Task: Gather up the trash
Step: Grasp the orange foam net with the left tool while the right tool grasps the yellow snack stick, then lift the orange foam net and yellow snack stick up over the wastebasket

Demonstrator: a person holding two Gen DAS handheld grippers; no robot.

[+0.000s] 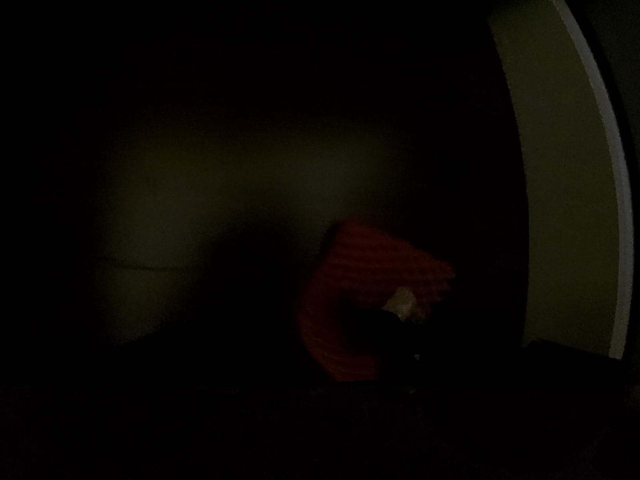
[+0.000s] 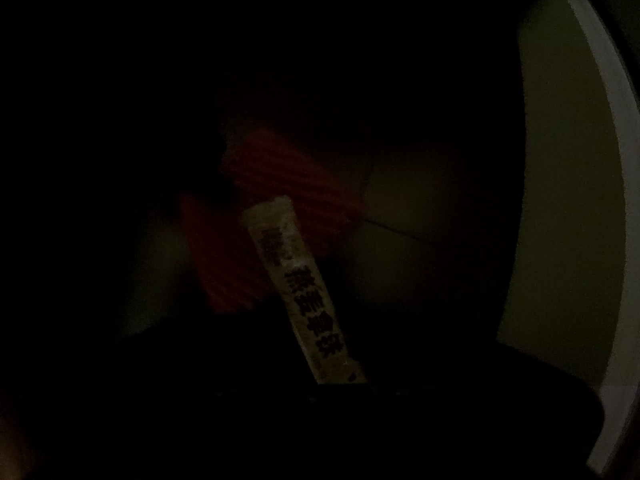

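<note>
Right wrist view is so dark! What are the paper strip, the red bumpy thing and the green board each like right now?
Paper strip: long, pale, printed with dark letters, tilted, its lower end lost in shadow.
Red bumpy thing: bent, not flat, partly behind the strip.
Green board: the only well-lit thing, white edge on its right.

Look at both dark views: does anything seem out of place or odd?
Yes. A pale printed wrapper sticks up at a slant beside a red ribbed piece, which looks bent over itself in the left view. Both views are so dark that the tools cannot be made out.
</note>
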